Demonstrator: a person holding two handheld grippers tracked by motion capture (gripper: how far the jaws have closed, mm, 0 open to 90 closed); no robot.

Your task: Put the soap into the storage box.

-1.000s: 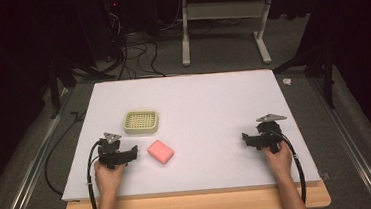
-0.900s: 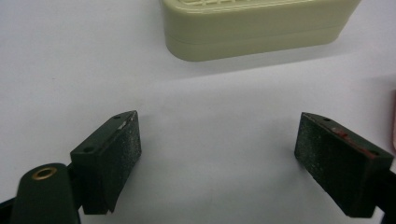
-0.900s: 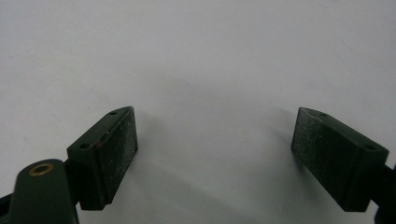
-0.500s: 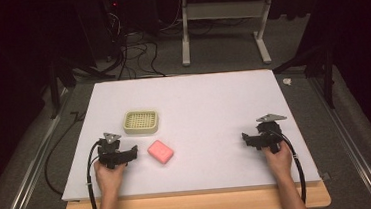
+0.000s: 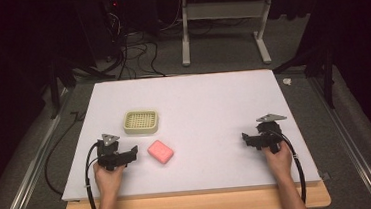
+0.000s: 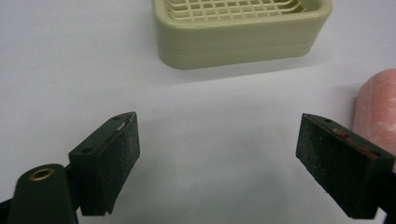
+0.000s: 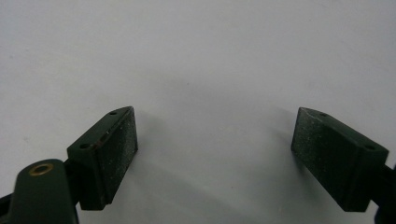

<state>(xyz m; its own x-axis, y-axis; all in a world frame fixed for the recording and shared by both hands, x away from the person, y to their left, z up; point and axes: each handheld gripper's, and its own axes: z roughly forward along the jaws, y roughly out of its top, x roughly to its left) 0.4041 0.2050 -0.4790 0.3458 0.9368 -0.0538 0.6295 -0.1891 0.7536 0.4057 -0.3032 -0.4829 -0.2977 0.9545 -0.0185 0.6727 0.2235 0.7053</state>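
Pink soap bar [image 5: 160, 151], just beside the soap dish [image 5: 140, 122], looks stiff and slippery; left tool [image 5: 127, 155], jaws wide, should pinch its long sides

You see a soap dish [image 6: 240, 35] of smooth, slightly glossy cream plastic. The pink soap [image 6: 376, 112] looks matt and grainy. Your table [image 5: 213, 102] is a matt white surface.

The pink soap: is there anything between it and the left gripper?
Nothing visible stands between them. The left gripper is open beside the pink soap, with only bare white table in the gap. The soap dish lies farther back, off that line.
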